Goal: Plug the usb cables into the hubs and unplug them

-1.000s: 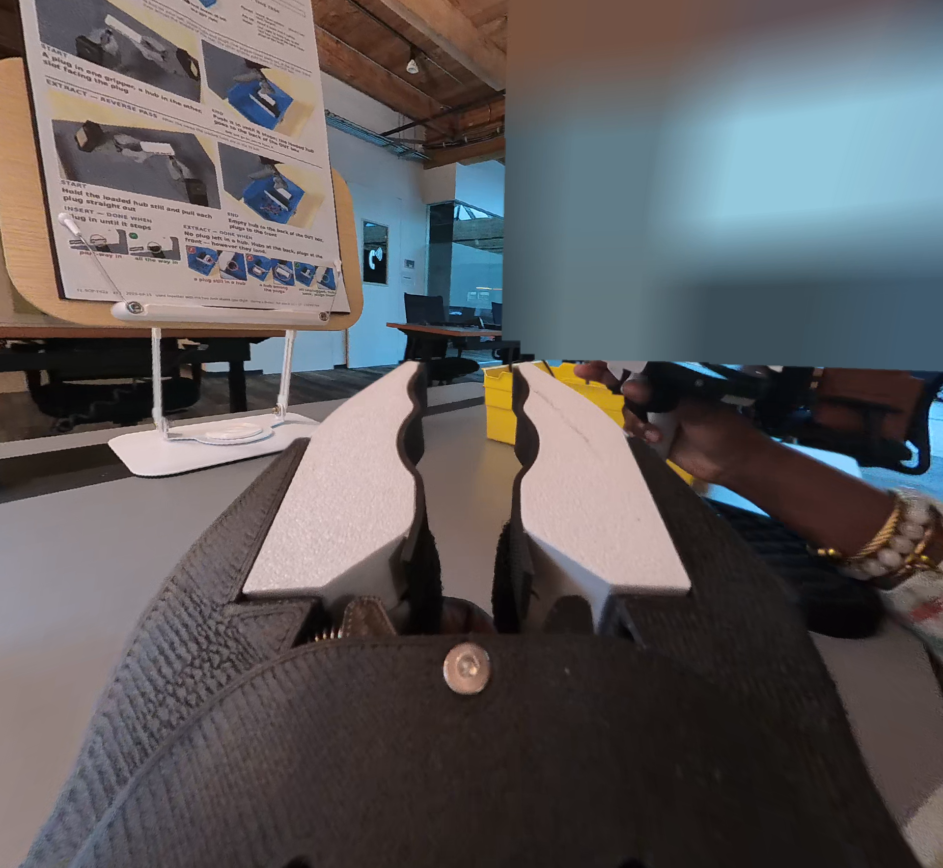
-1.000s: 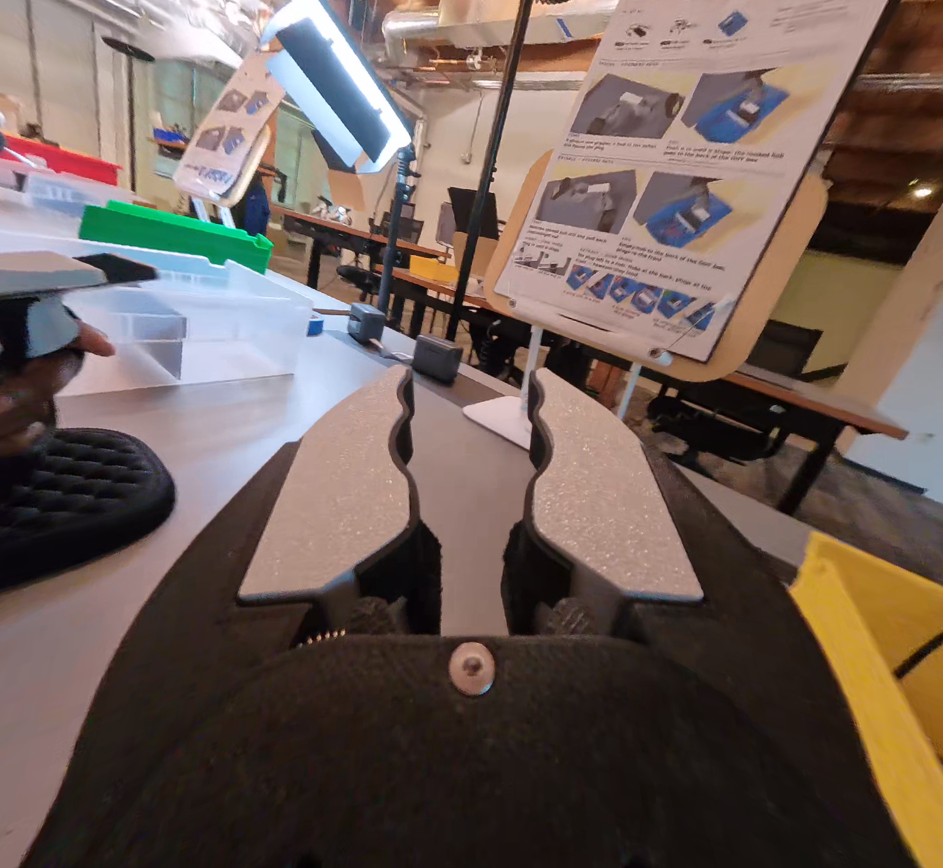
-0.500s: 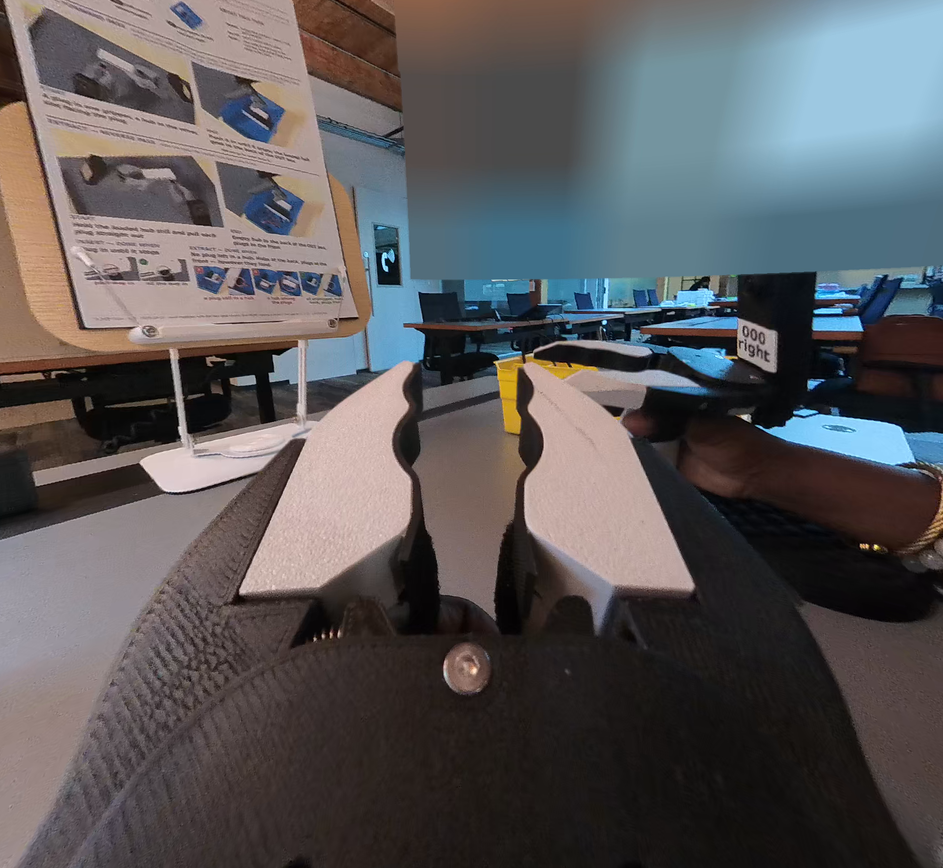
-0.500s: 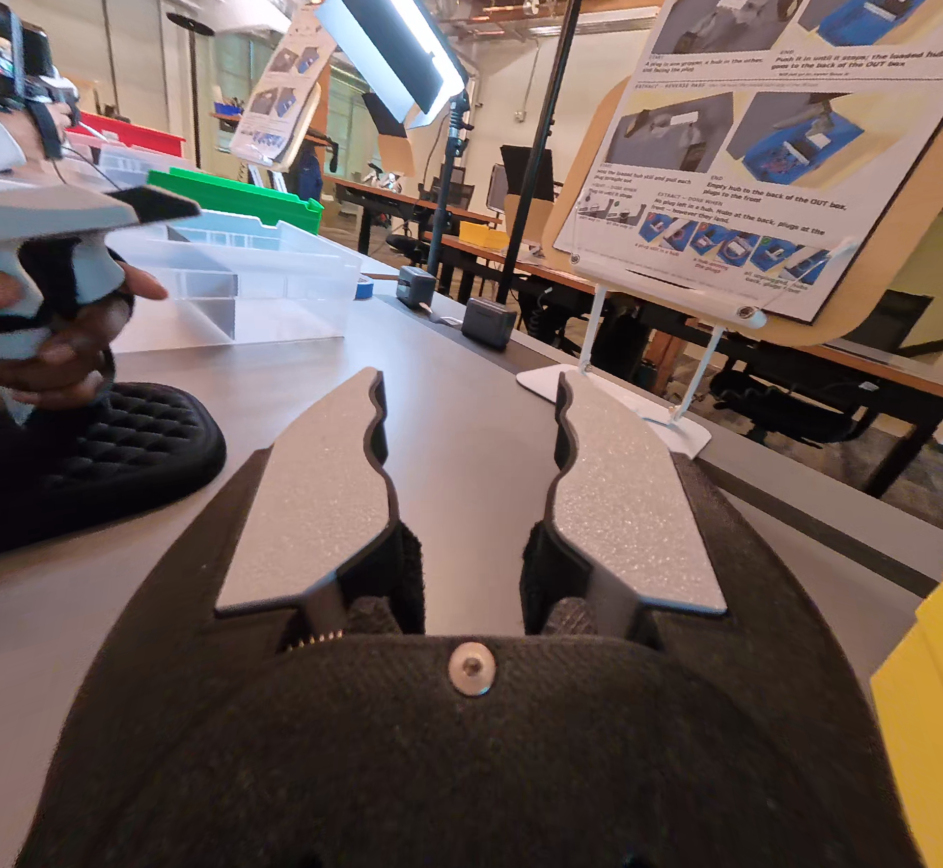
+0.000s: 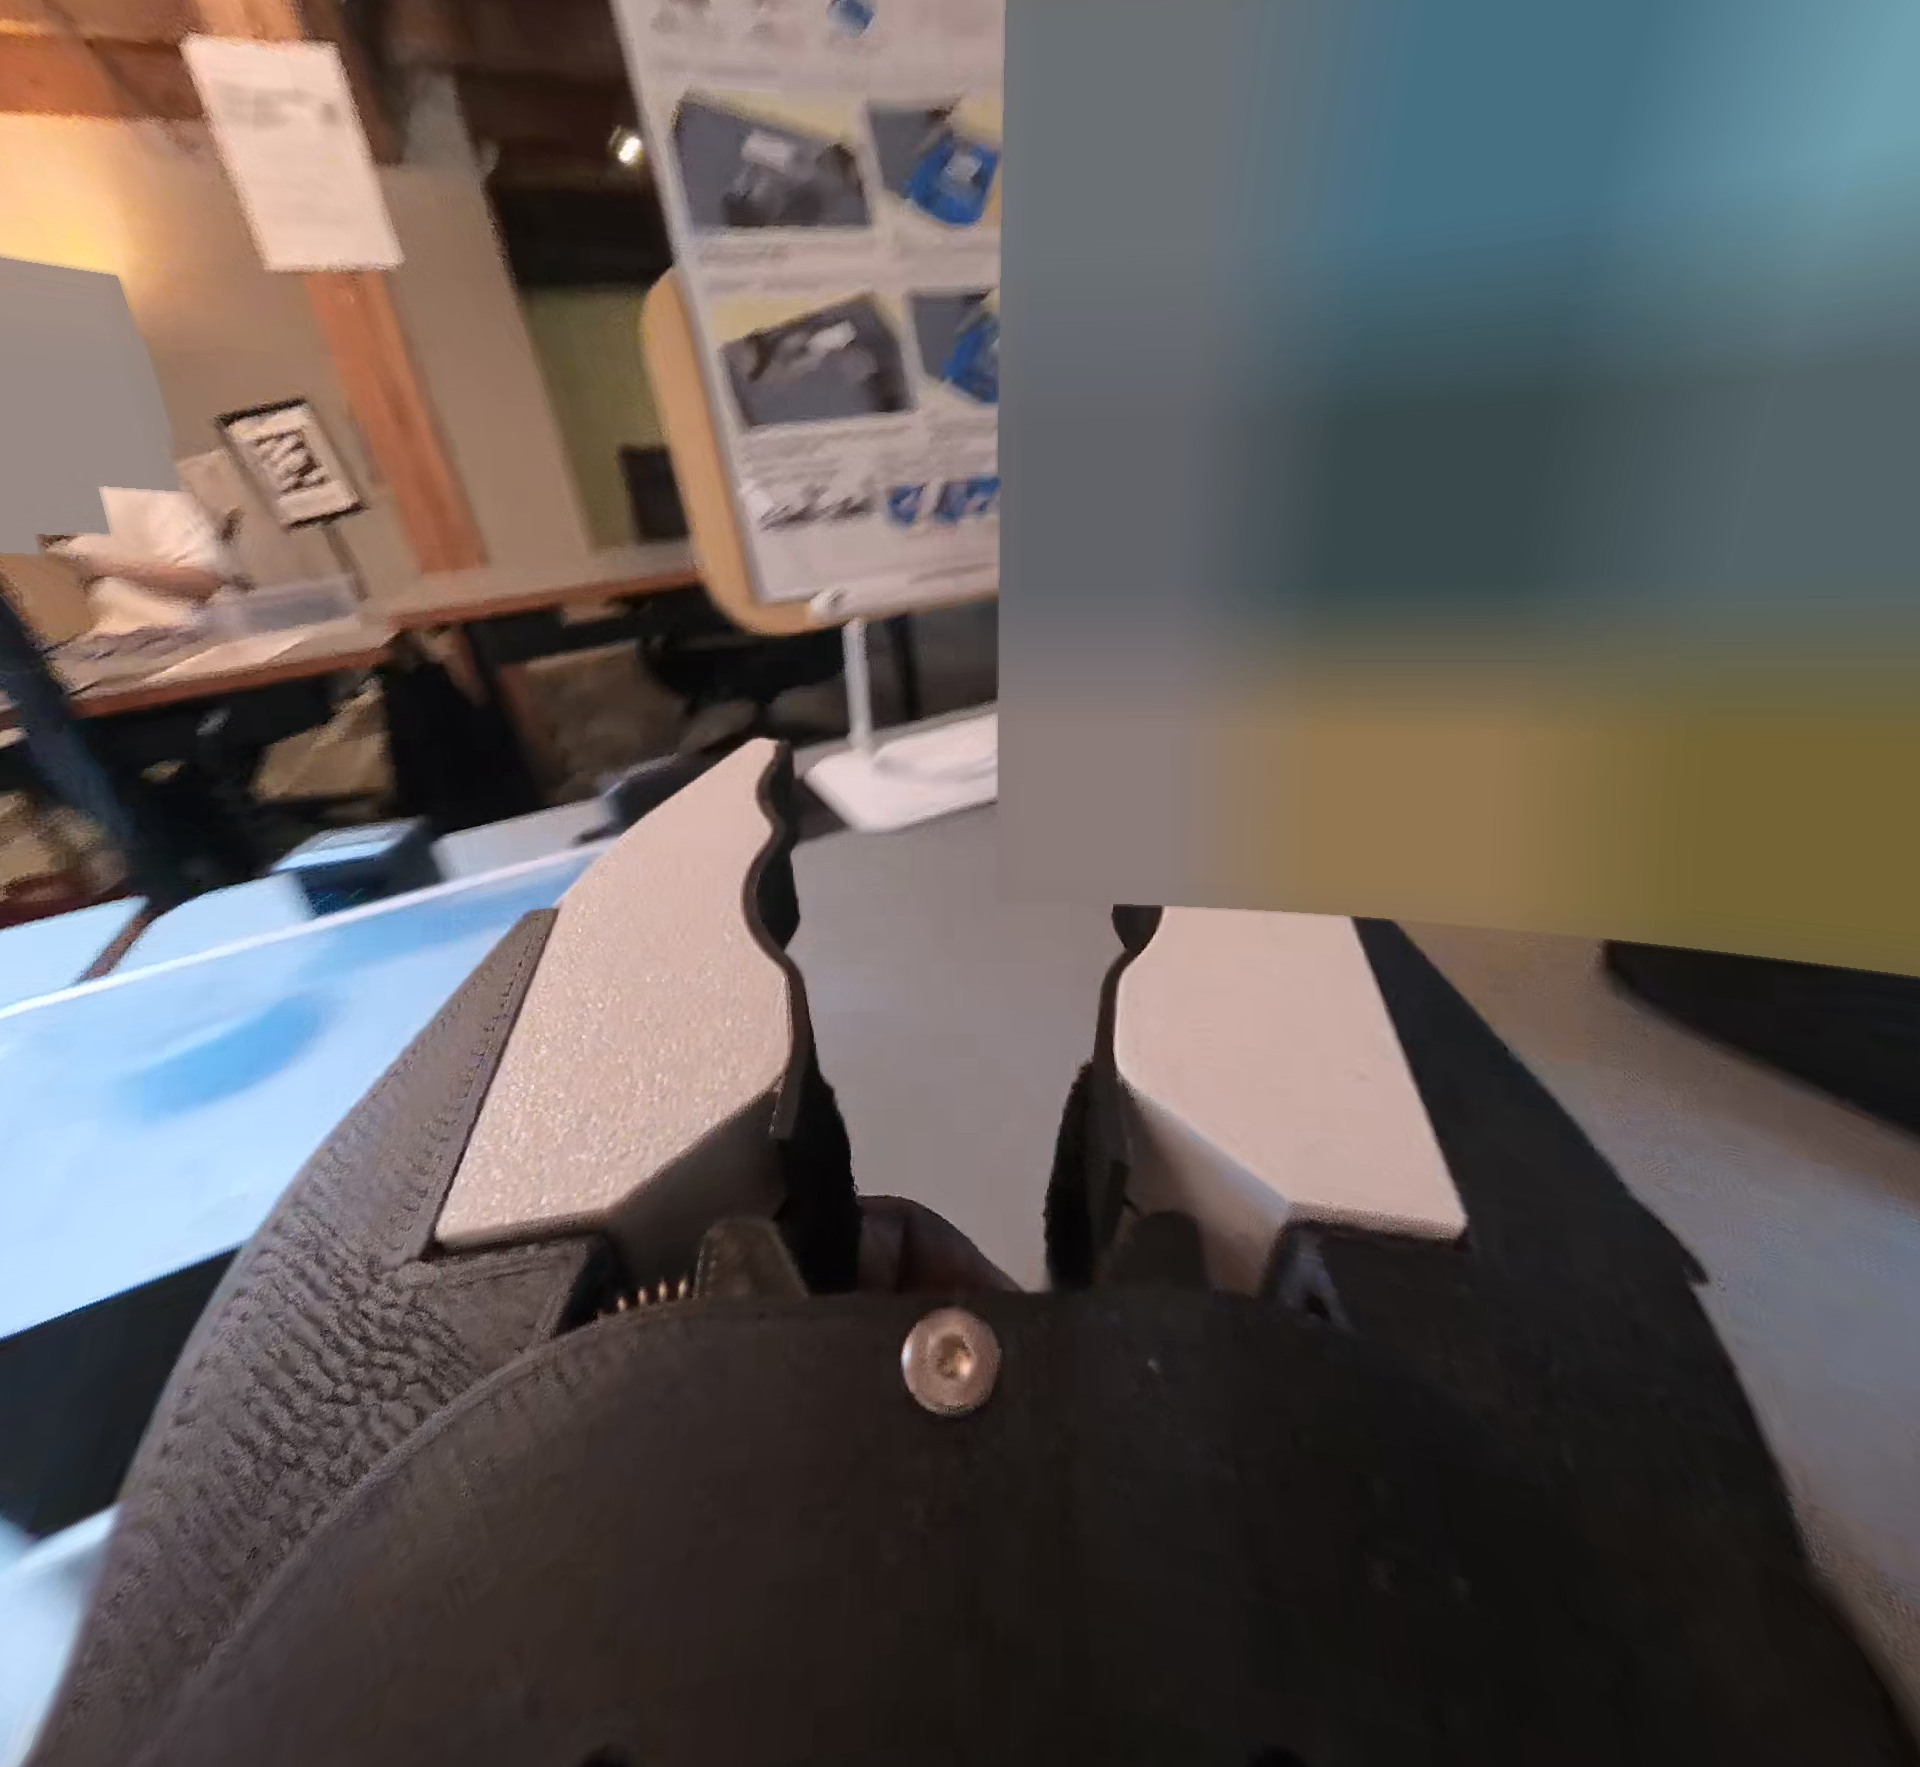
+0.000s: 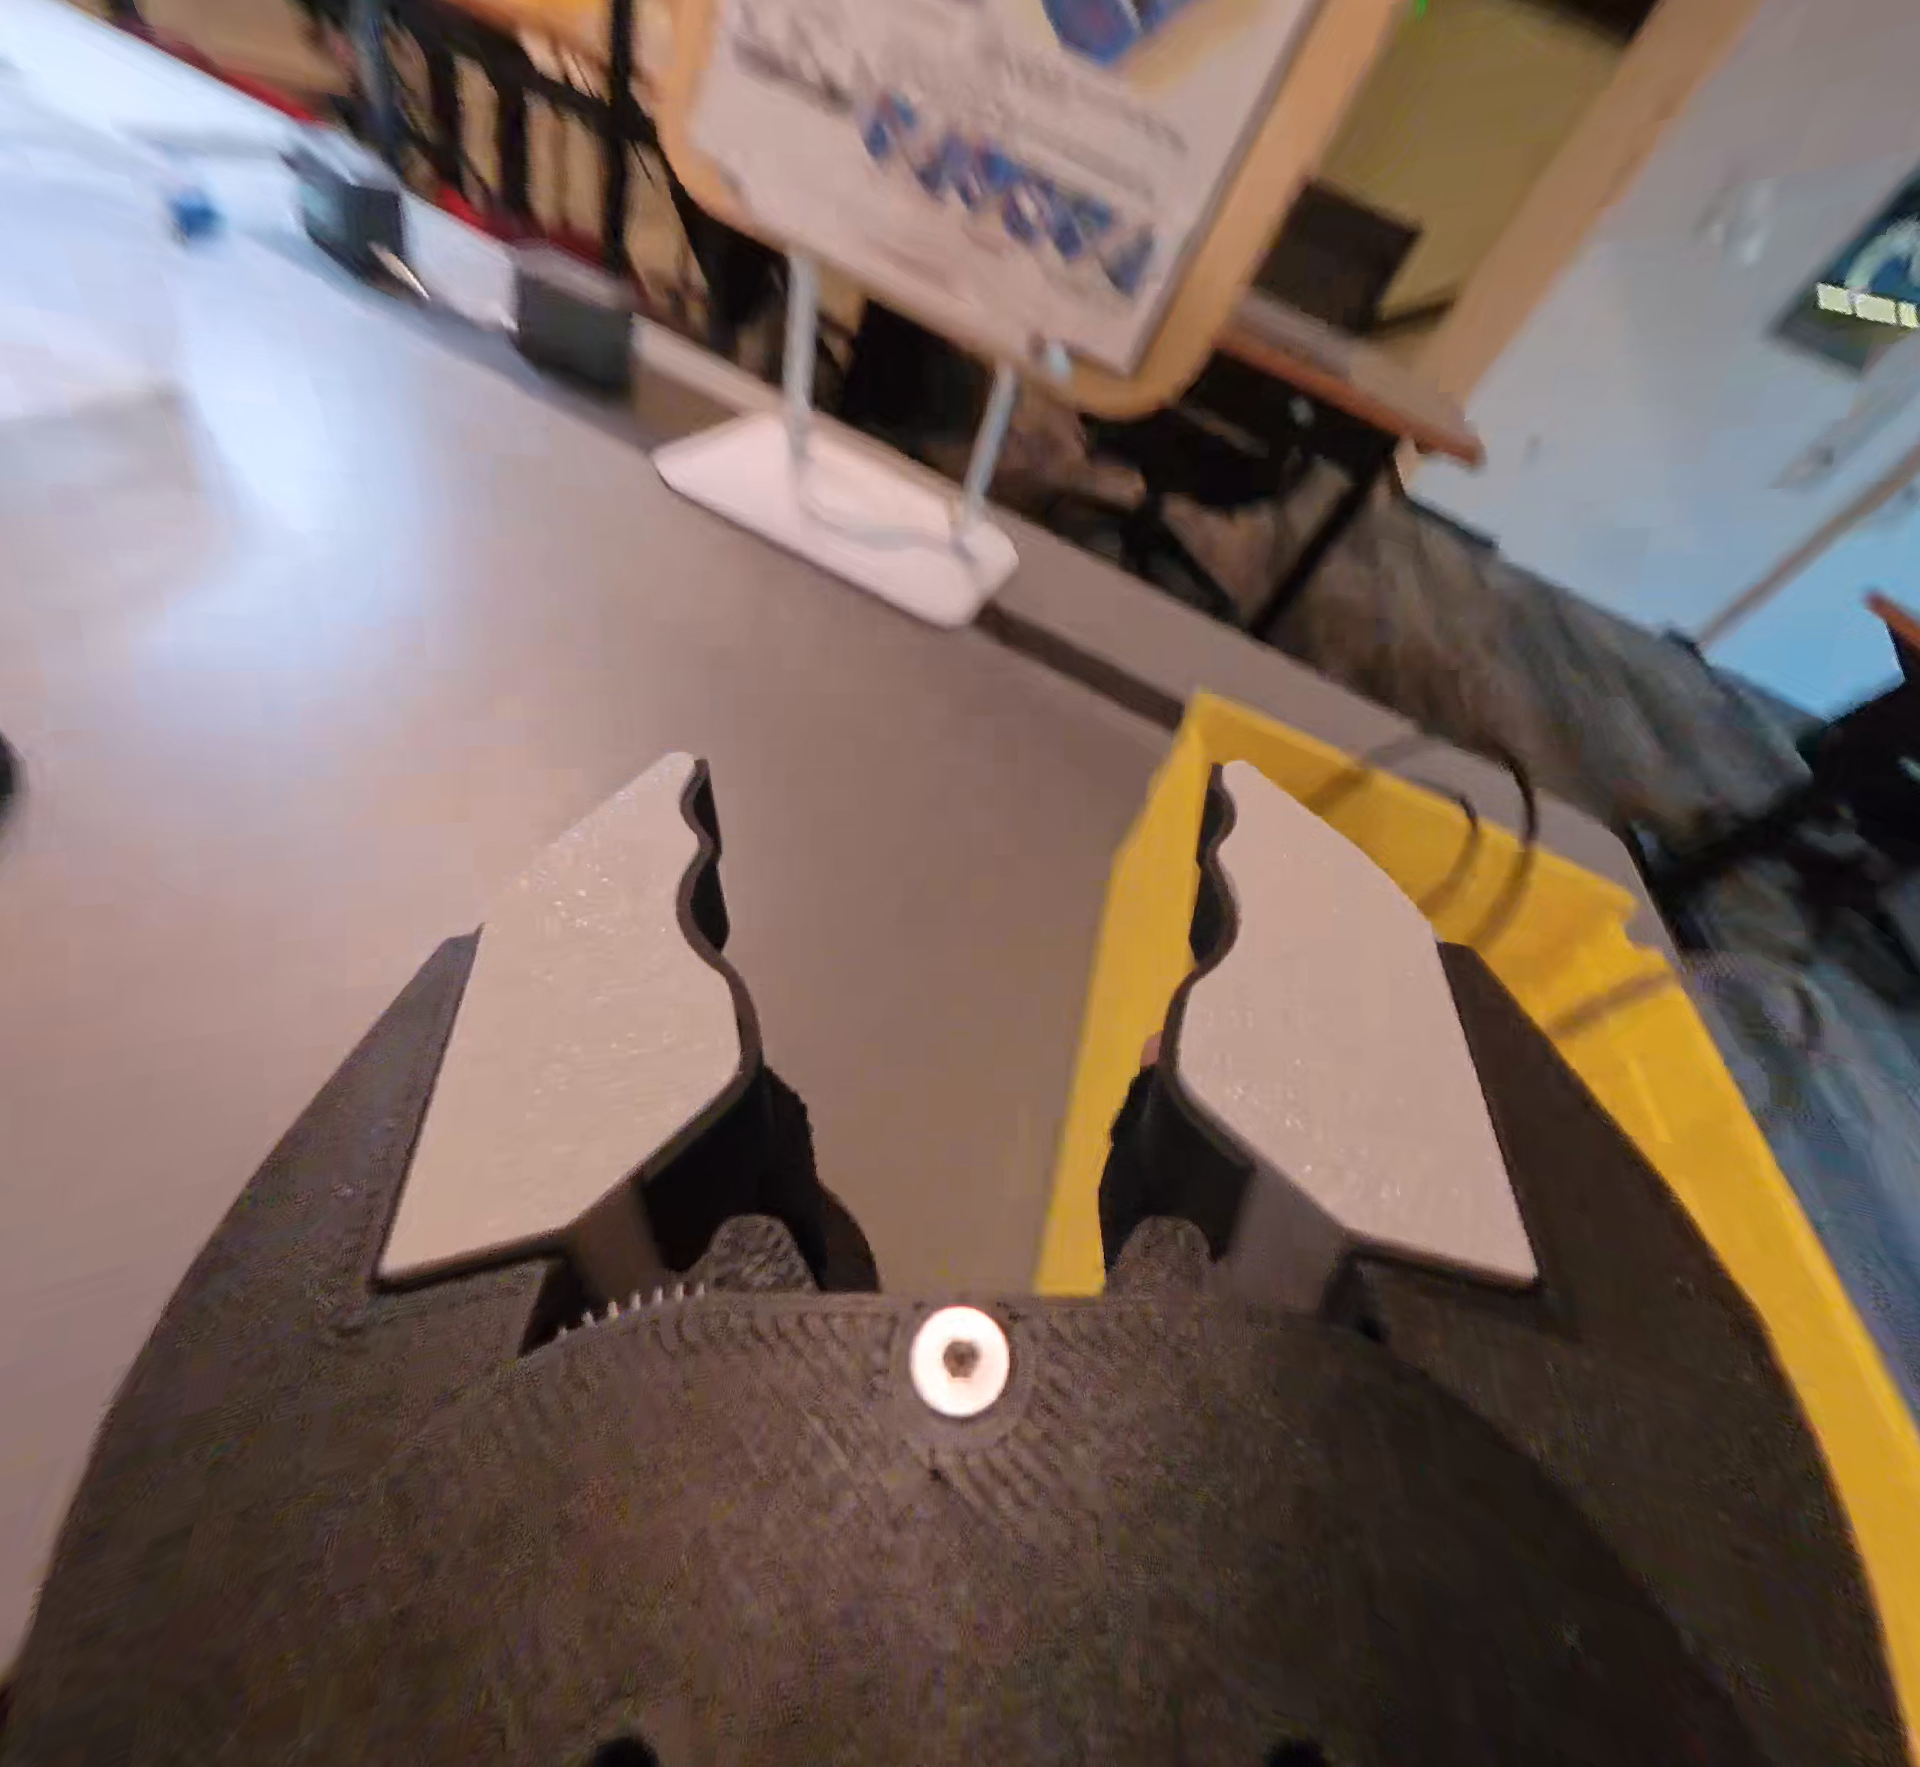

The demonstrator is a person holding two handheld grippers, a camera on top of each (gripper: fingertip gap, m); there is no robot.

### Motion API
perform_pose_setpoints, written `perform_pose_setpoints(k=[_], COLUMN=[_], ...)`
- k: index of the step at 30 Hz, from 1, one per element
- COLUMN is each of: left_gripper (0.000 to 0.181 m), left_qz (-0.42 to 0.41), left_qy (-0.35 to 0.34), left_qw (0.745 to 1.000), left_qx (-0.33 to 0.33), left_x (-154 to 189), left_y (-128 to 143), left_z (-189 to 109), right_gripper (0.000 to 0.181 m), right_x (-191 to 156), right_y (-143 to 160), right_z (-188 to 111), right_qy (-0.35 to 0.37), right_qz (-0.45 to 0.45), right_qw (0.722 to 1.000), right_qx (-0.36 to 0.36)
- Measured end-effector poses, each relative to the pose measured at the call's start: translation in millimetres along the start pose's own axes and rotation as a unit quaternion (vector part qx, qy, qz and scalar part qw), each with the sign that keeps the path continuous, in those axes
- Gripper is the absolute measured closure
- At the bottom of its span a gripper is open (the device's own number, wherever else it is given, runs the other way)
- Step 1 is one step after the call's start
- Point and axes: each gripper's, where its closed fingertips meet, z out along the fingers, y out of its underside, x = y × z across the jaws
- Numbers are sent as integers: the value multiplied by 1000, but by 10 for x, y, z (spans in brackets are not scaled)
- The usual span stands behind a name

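Note:
My left gripper (image 5: 948, 870) is open and empty above the grey table (image 5: 935, 1042); a blurred patch hides its right fingertip. My right gripper (image 6: 958, 777) is open wide and empty, low over the table (image 6: 520, 678), with its right finger (image 6: 1340, 1042) over the near corner of a yellow bin (image 6: 1579, 948). Thin black cable loops (image 6: 1481, 818) rise out of that bin. No hub or plug shows clearly in either view. Both views are motion-blurred.
A clear, blue-tinted bin (image 5: 187, 1063) lies left of my left gripper. An instruction board on a white stand (image 6: 842, 522) stands at the table's far edge; it also shows in the left wrist view (image 5: 831, 315). Two small dark boxes (image 6: 574, 317) sit near it. A black pad (image 5: 1766, 1021) lies on the right.
Both grippers have opened wider. The left view has swung left towards the clear bin. The right view has swung right and tipped down, onto the yellow bin.

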Motion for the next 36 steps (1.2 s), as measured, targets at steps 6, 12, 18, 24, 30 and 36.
perform_pose_setpoints(k=[6, 12, 18, 24, 30, 36], left_gripper=[118, 130, 156, 160, 160, 157], left_qz=[7, 40, 13, -15, -44, -50], left_qy=[-1, 8, -41, -84, -101, -94], left_qw=[972, 942, 953, 955, 958, 961], left_qx=[-234, -334, -301, -286, -266, -256], left_x=[-344, -352, -452, -506, -513, -509], left_y=[763, 1290, 1309, 1323, 1333, 1332], left_z=[-309, -335, -200, -52, 46, 70], right_gripper=[69, 94, 166, 171, 171, 176], right_x=[199, 245, 416, 388, 64, -107], right_y=[874, 1219, 1404, 1364, 1198, 1022], right_z=[-223, -218, -215, -84, 208, 449], right_qy=[-10, 9, 52, 44, 16, 3], right_qz=[78, 58, 17, 35, 30, 17], right_qw=[970, 959, 948, 952, 955, 965], right_qx=[-231, -276, -314, -301, -293, -263])
